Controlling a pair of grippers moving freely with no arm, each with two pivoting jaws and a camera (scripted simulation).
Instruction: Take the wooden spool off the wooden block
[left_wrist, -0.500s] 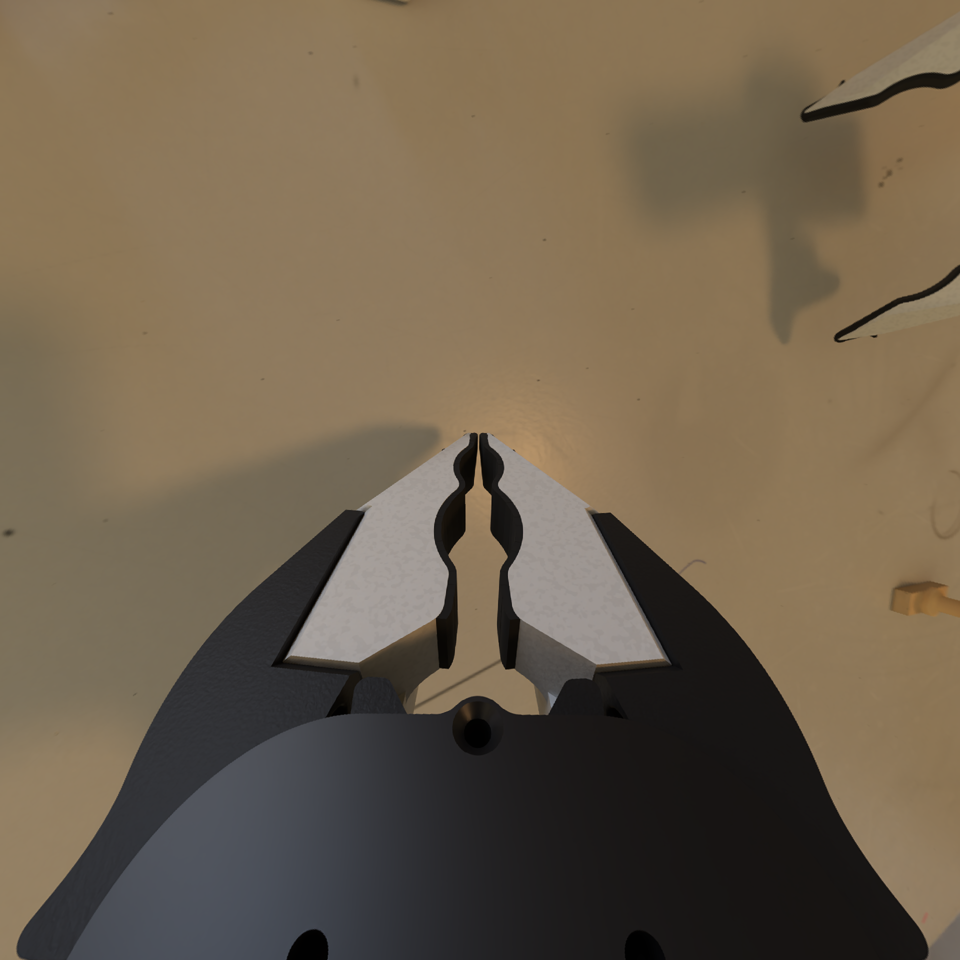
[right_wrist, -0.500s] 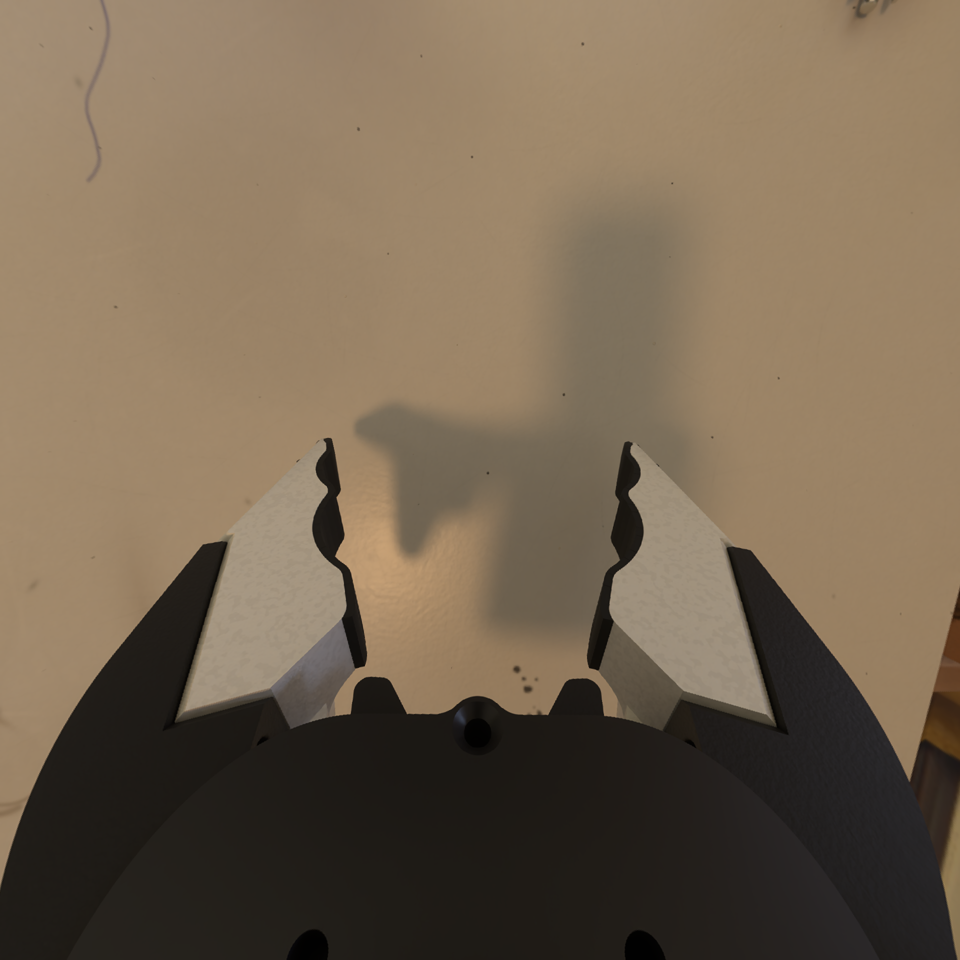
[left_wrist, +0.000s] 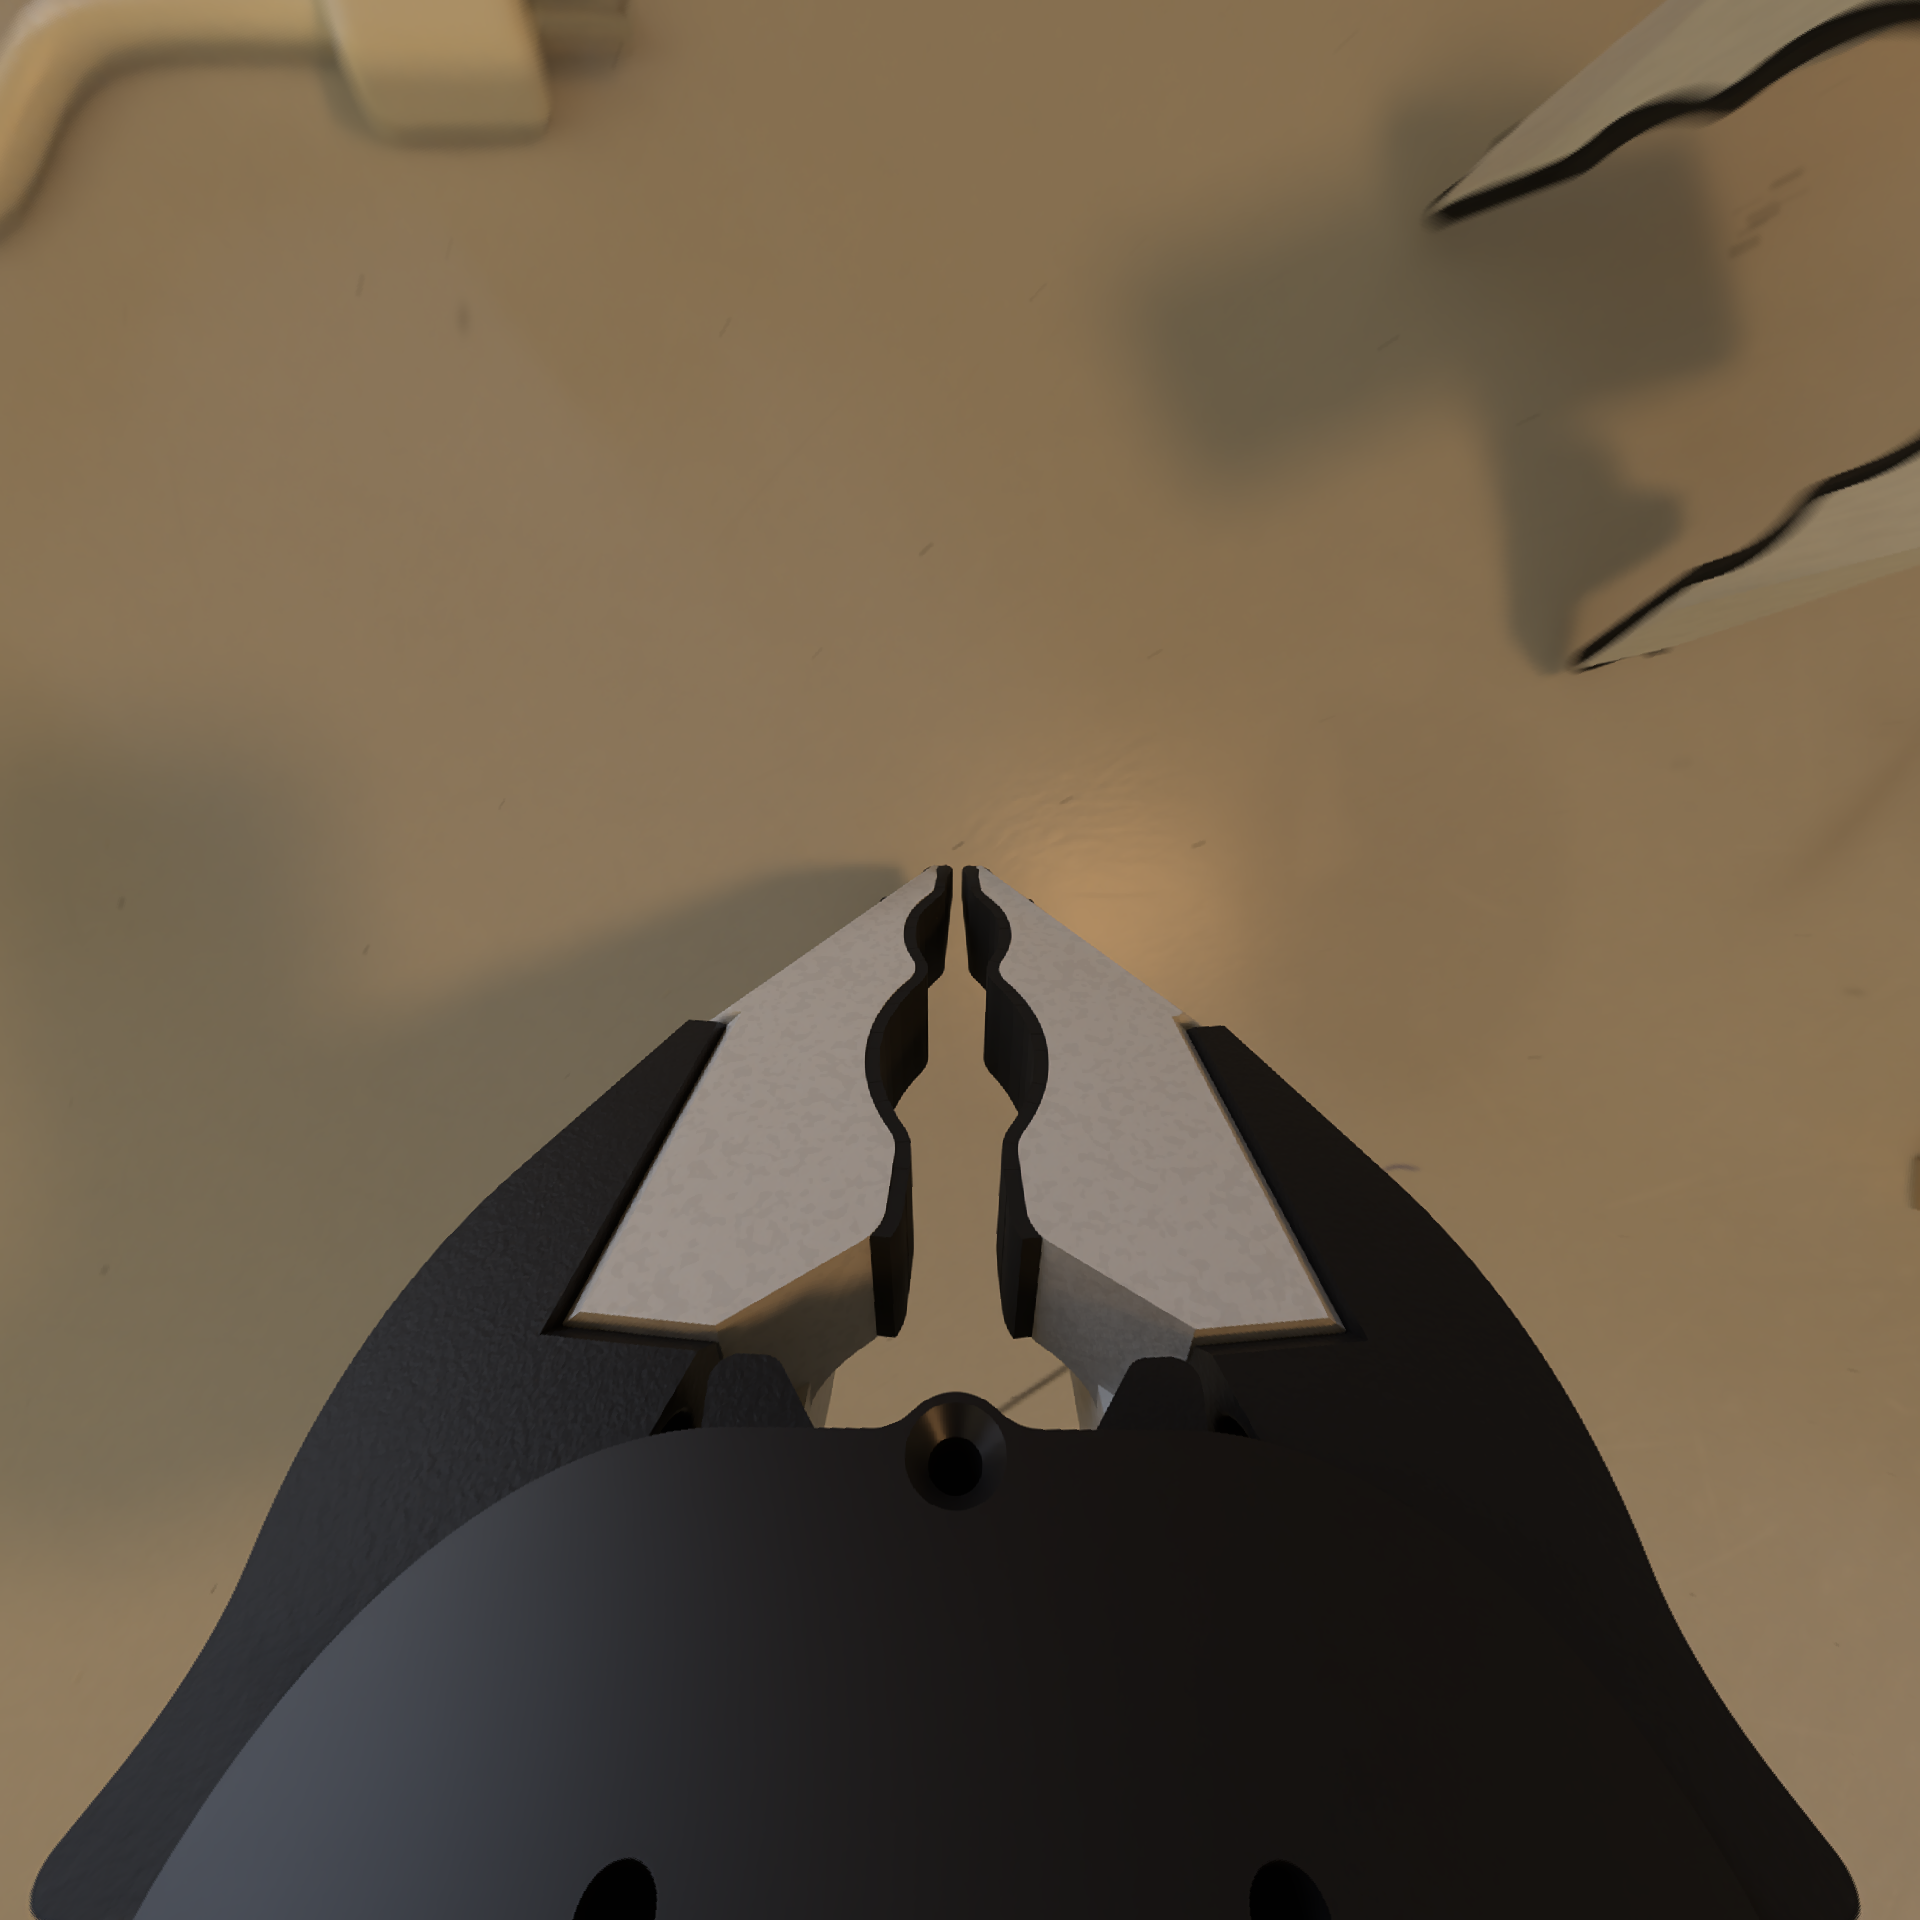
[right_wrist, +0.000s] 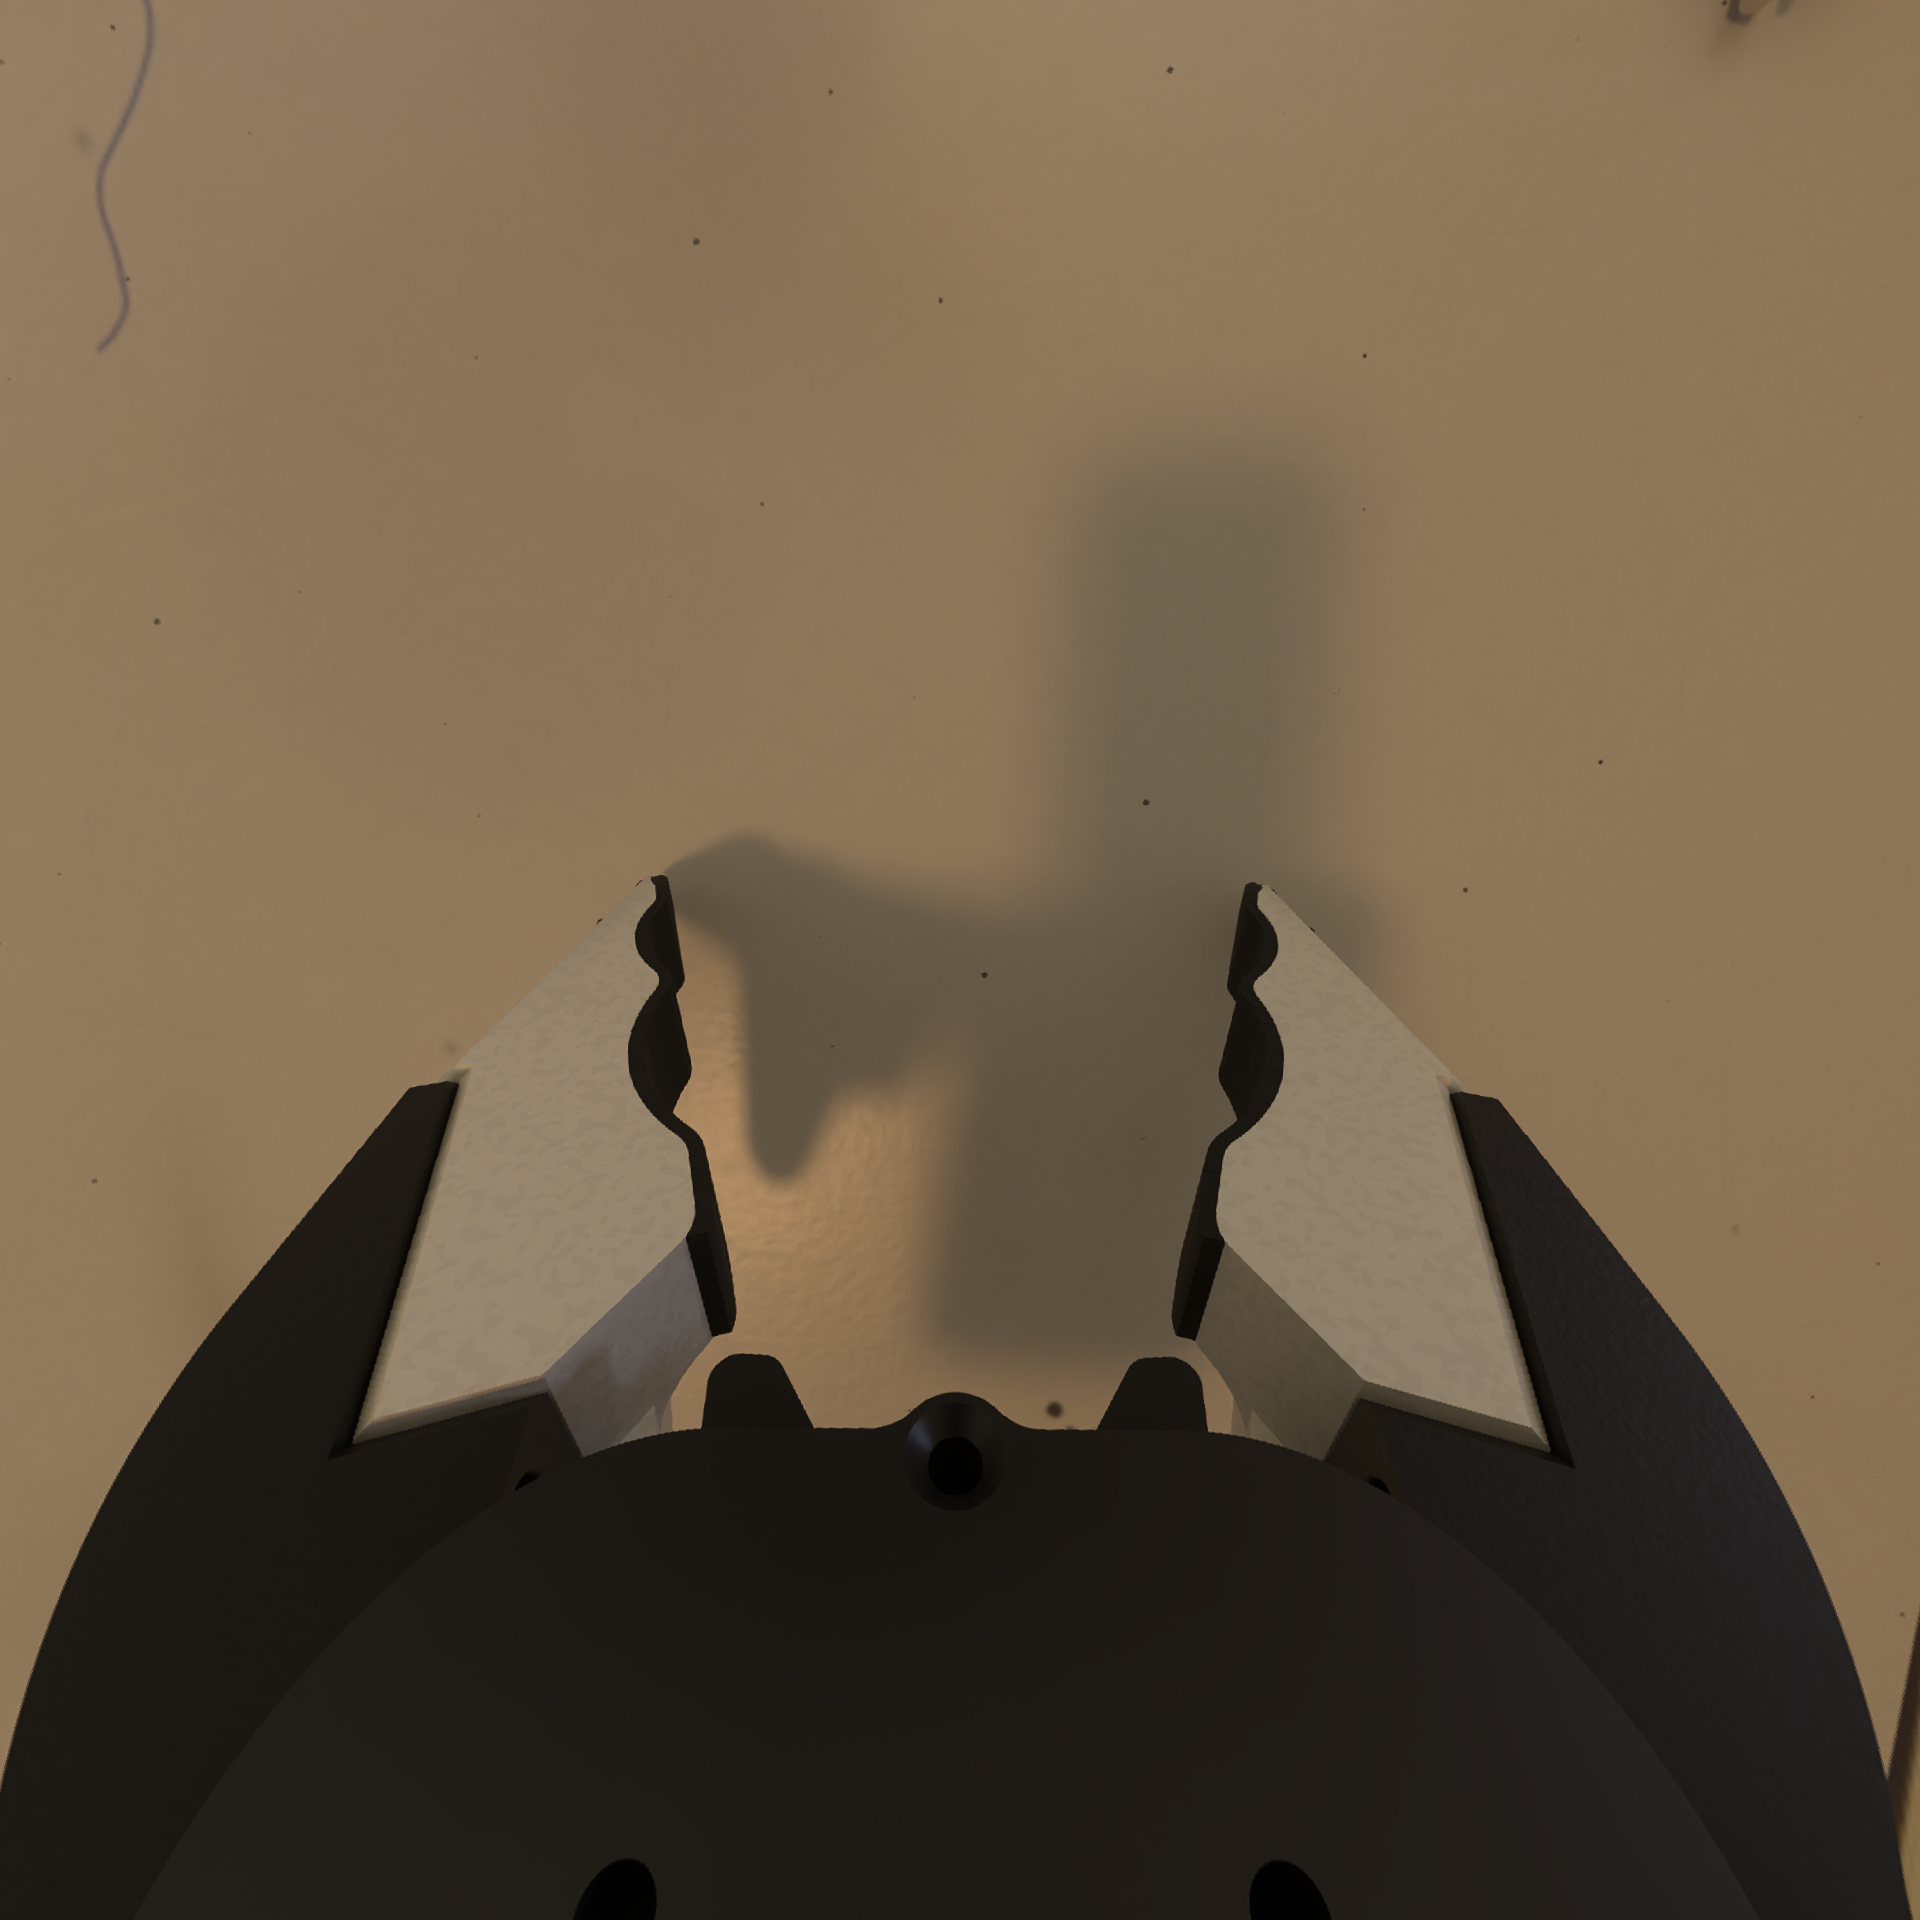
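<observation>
Pointing down at a tan tabletop (left_wrist: 623, 582), the left gripper (left_wrist: 956, 878) has its two pale fingers (left_wrist: 790, 1132) pressed together, tips almost meeting, with only a thin wavy slit between their dark inner edges and nothing pinched in it. Behind the fingers sits the gripper's broad black body, filling the lower part of the left wrist view. A soft shadow lies on the tabletop to the left of the fingertips, and a small warm patch of light just to their right.

Farther out, toward the top left of that view, a cream-coloured plug on a cable (left_wrist: 436, 73) lies flat on the tabletop, cut off by the picture's edge. At the upper right, the two pale fingers of the right gripper (left_wrist: 1507, 426) reach in from the side, held above the surface, with their blurred dark shadow beneath them.

In the right wrist view, the right gripper (right_wrist: 956, 883) has its fingers (right_wrist: 540, 1195) spread wide apart, holding nothing. Between and beyond them lies bare tabletop (right_wrist: 520, 520) carrying the gripper's own dark shadow. A thin squiggly thread (right_wrist: 120, 187) lies near the top left, and scattered dark specks dot the surface.

Neither the wooden spool nor the wooden block appears in either view, and no tabletop edge or corner can be made out with certainty, so where they sit cannot be told.
</observation>
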